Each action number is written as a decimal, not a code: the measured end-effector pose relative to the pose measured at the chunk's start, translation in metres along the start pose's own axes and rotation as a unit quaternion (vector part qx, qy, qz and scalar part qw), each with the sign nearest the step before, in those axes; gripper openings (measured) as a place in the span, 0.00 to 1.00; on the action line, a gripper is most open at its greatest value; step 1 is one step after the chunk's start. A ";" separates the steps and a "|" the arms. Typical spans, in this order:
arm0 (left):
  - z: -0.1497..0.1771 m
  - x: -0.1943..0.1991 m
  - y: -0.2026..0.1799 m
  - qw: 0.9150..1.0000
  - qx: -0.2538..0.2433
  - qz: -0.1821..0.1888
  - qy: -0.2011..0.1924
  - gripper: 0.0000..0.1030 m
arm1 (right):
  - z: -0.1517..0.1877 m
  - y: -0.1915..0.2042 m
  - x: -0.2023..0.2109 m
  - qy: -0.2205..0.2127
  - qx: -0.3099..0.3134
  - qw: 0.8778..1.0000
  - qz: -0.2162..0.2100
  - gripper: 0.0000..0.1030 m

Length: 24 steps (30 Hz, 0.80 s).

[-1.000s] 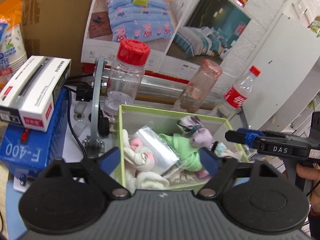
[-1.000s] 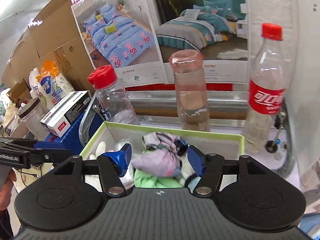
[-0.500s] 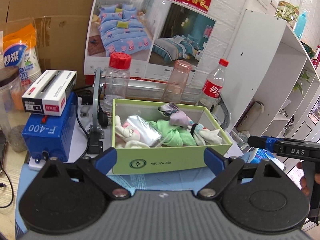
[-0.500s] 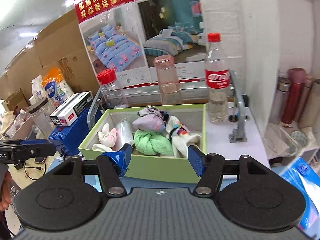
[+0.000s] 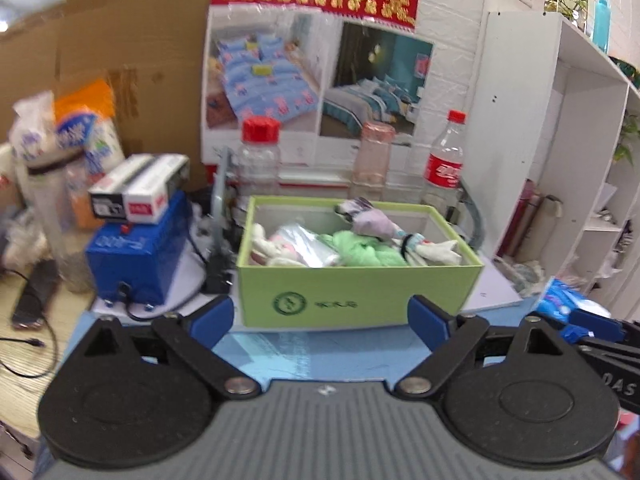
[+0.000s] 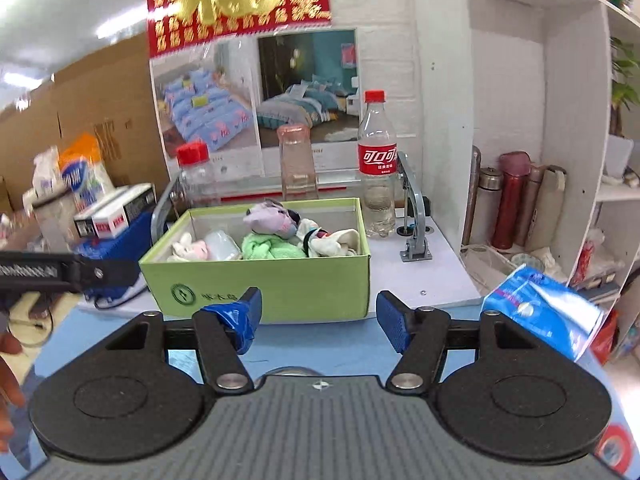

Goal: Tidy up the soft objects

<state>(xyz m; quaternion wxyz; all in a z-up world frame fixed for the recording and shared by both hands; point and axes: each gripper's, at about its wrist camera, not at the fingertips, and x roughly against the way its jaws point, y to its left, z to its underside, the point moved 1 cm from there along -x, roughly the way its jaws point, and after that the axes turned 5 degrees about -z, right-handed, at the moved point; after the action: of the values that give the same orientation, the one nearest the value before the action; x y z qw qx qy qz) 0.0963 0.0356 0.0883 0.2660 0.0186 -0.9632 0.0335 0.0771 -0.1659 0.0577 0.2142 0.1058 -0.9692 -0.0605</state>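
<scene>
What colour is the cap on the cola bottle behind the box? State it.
Red. The cola bottle has a red cap, clearest in the right wrist view.

Ahead of the right gripper, the red label on the cola bottle [image 6: 377,159] carried white Chinese characters reading 可口可乐. Above it, the red wall hanging [image 6: 239,2] bore a large gold 福 among rows of small gold characters too fine to read. The green box [image 6: 280,286] just beyond the fingers showed a dark round logo and a few characters, blurred. In the left wrist view, the right gripper [image 5: 612,364] at the right edge showed the white letters "DAS".
</scene>
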 end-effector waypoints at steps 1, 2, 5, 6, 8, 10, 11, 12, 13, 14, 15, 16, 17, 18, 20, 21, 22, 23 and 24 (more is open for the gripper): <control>0.004 0.002 -0.001 1.000 -0.004 -0.013 -0.005 0.87 | 0.004 0.001 0.003 -0.010 -0.013 1.000 0.004 0.48; 0.008 0.004 -0.002 1.000 -0.007 -0.018 -0.006 0.87 | 0.008 0.001 0.005 -0.015 -0.025 1.000 0.007 0.48; 0.024 0.007 -0.003 1.000 -0.005 -0.023 -0.005 0.87 | 0.023 0.001 0.008 -0.015 -0.058 0.998 0.013 0.48; 0.029 0.007 -0.003 1.000 0.001 -0.023 -0.005 0.87 | 0.028 0.000 0.010 -0.017 -0.068 0.997 0.015 0.48; 0.039 0.008 -0.003 1.000 0.015 -0.019 -0.002 0.87 | 0.037 -0.002 0.014 -0.019 -0.082 0.996 0.023 0.48; 0.047 0.009 -0.006 1.000 0.019 -0.011 0.002 0.87 | 0.044 -0.004 0.019 -0.022 -0.085 0.995 0.037 0.48; 0.051 0.010 -0.008 1.000 0.016 -0.008 0.003 0.87 | 0.046 -0.004 0.021 -0.023 -0.079 0.996 0.046 0.48; 0.054 0.011 -0.010 1.000 0.011 -0.007 0.004 0.87 | 0.048 -0.005 0.024 -0.024 -0.077 0.995 0.058 0.48; 0.058 0.012 -0.014 1.000 0.001 -0.007 0.005 0.87 | 0.050 -0.007 0.027 -0.026 -0.076 0.994 0.069 0.48; 0.061 0.013 -0.017 1.000 -0.006 -0.008 0.005 0.87 | 0.052 -0.008 0.029 -0.027 -0.075 0.994 0.078 0.48; 0.066 0.015 -0.021 1.000 -0.014 -0.009 0.004 0.87 | 0.055 -0.009 0.031 -0.026 -0.074 0.993 0.084 0.48; 0.070 0.017 -0.024 1.000 -0.019 -0.009 0.004 0.87 | 0.058 -0.010 0.033 -0.025 -0.072 0.993 0.091 0.48; 0.074 0.019 -0.026 1.000 -0.023 -0.008 0.007 0.87 | 0.061 -0.011 0.034 -0.023 -0.071 0.993 0.097 0.48; 0.079 0.020 -0.029 1.000 -0.028 -0.005 0.012 0.87 | 0.065 -0.011 0.036 -0.021 -0.069 0.992 0.103 0.48; 0.088 0.024 -0.032 0.999 -0.033 0.004 0.015 0.87 | 0.072 -0.011 0.039 -0.016 -0.065 0.992 0.110 0.48; 0.093 0.025 -0.033 0.999 -0.034 0.006 0.018 0.87 | 0.075 -0.012 0.042 -0.017 -0.066 0.992 0.110 0.48; 0.098 0.026 -0.035 0.999 -0.036 0.009 0.023 0.87 | 0.079 -0.013 0.045 -0.016 -0.067 0.992 0.110 0.48; 0.101 0.027 -0.036 0.999 -0.037 0.012 0.025 0.87 | 0.082 -0.013 0.047 -0.014 -0.066 0.992 0.109 0.48; 0.105 0.028 -0.037 0.999 -0.040 0.016 0.028 0.87 | 0.084 -0.013 0.049 -0.013 -0.065 0.992 0.109 0.48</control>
<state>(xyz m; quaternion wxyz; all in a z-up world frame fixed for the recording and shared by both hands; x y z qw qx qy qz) 0.0208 -0.0094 0.0144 0.2931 -0.0082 -0.9561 -0.0007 -0.0003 -0.1839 -0.0005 0.2136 -0.0155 -0.9716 -0.1011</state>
